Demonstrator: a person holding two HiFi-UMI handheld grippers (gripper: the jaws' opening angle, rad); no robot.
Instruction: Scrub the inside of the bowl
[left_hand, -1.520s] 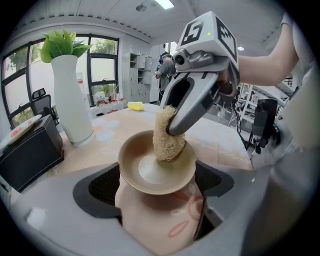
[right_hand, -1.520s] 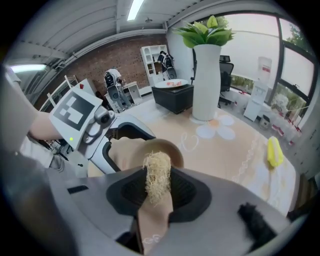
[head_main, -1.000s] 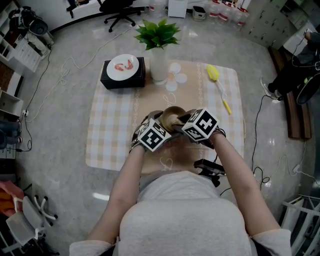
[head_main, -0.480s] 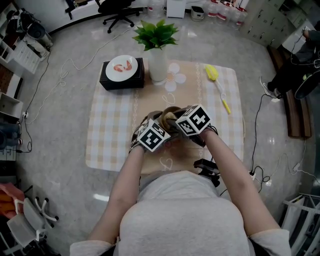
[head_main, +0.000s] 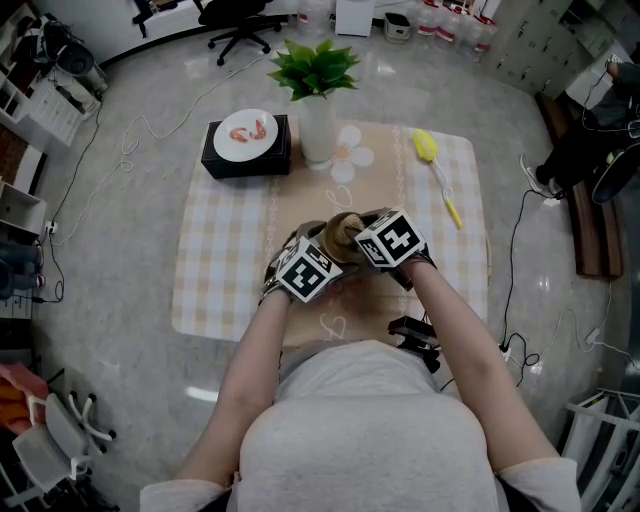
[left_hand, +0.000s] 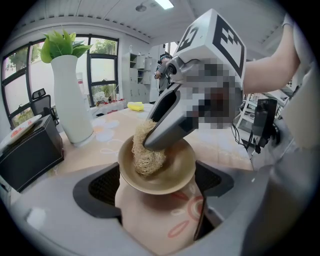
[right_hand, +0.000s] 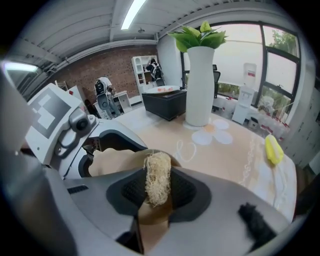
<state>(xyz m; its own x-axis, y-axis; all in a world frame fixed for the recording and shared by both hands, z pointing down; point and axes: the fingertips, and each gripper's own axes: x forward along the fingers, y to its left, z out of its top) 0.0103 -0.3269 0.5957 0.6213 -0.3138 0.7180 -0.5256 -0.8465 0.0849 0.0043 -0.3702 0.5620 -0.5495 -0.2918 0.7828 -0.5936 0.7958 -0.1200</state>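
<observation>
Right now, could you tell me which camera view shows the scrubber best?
The left gripper view: the scrubber shows broadside, pressed into the bowl by the right gripper. The right gripper view shows it only as a narrow strip between the jaws; in the head view the marker cubes hide it.

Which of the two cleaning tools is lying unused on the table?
The yellow brush, alone on the cloth's right side. The straw-coloured scrub pad is clamped in the right gripper, inside the bowl.
</observation>
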